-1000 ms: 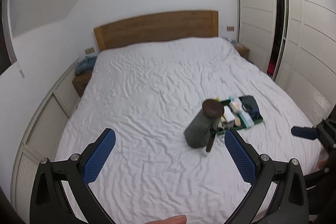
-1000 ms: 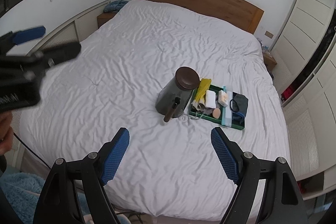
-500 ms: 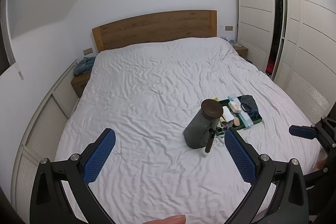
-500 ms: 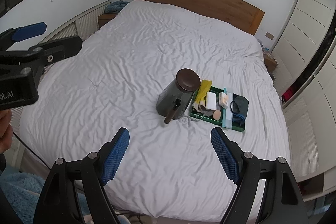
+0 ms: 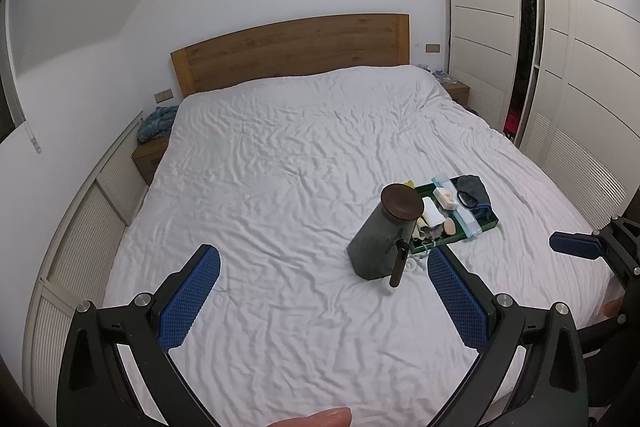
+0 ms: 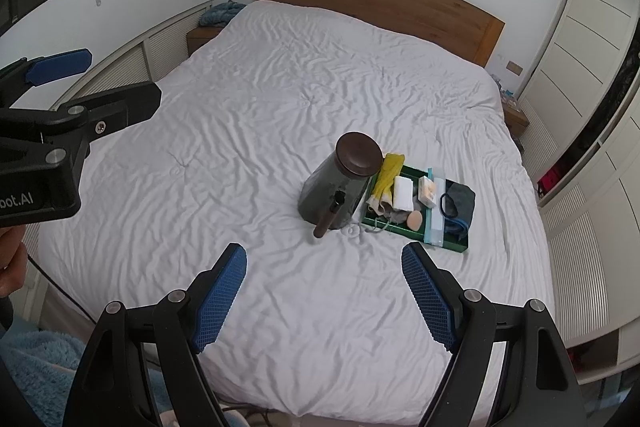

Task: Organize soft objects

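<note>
- The left gripper (image 5: 323,273), black-armed with blue ribbed pads, hangs over the near part of a wide bed under a crumpled white sheet (image 5: 280,163); its jaws stand released, with only sheet between them.
- The right gripper (image 6: 323,269), of the same build, also hangs over the near part of the bed, jaws spread apart and grasping nothing.
- From the bed's centre, a shallow dark-green rectangular tray (image 6: 448,242) lies toward four o'clock, well apart from both grippers.
- In the tray lie the soft things: a yellow rubber glove (image 6: 389,171) at the left end, then a folded white cloth (image 6: 404,191), a small round peach sponge (image 6: 414,219), a pale blue-edged clear pouch (image 6: 436,211), and a dark-grey folded fabric piece (image 6: 462,201) at the right end.
- A dark-grey tapered jug with a round brown lid and a brown stick handle (image 6: 338,189) stands at the tray's nine o'clock, just beside it; whether they touch I cannot tell.
- A wooden headboard (image 5: 292,51) closes the bed at twelve o'clock.
- A blue knitted bundle (image 5: 158,119) sits on a low wooden nightstand (image 5: 150,155) at the bed's ten o'clock.
</note>
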Demonstrator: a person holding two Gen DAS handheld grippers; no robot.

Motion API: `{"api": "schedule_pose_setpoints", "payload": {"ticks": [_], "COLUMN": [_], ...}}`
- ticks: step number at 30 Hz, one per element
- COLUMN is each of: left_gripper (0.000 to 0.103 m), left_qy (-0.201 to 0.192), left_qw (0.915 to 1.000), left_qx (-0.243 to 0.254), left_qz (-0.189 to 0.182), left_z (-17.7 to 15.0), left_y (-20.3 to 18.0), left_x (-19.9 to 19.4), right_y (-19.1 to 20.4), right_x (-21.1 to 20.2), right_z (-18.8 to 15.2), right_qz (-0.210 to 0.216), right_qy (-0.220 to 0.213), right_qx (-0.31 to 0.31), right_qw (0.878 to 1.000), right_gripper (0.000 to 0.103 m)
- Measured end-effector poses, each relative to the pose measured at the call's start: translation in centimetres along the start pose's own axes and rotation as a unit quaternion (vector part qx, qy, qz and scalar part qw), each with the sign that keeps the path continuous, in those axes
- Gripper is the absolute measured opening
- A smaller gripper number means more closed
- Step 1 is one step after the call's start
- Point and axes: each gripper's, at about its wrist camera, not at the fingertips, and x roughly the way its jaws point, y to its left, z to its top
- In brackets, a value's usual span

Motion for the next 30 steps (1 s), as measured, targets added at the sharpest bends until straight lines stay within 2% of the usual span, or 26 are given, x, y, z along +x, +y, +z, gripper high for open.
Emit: {"api": "schedule_pose_setpoints", "payload": {"ticks": [30], "left_gripper": [0.102], "left_qy": [0.014], "left_qw": [0.9997], "left_qx": [0.015], "left_qz": [-0.011], "left_z": [-1.4], "left_y": [0.8], "left_x": [0.8], "right_y": [0.1], "right_x": [0.7], "right_z": [-0.2], "right_qz": [0.003], "right_qy": [0.003], "right_qx": [0.008], "right_qw": [1.0], "right_gripper": [0.081]}}
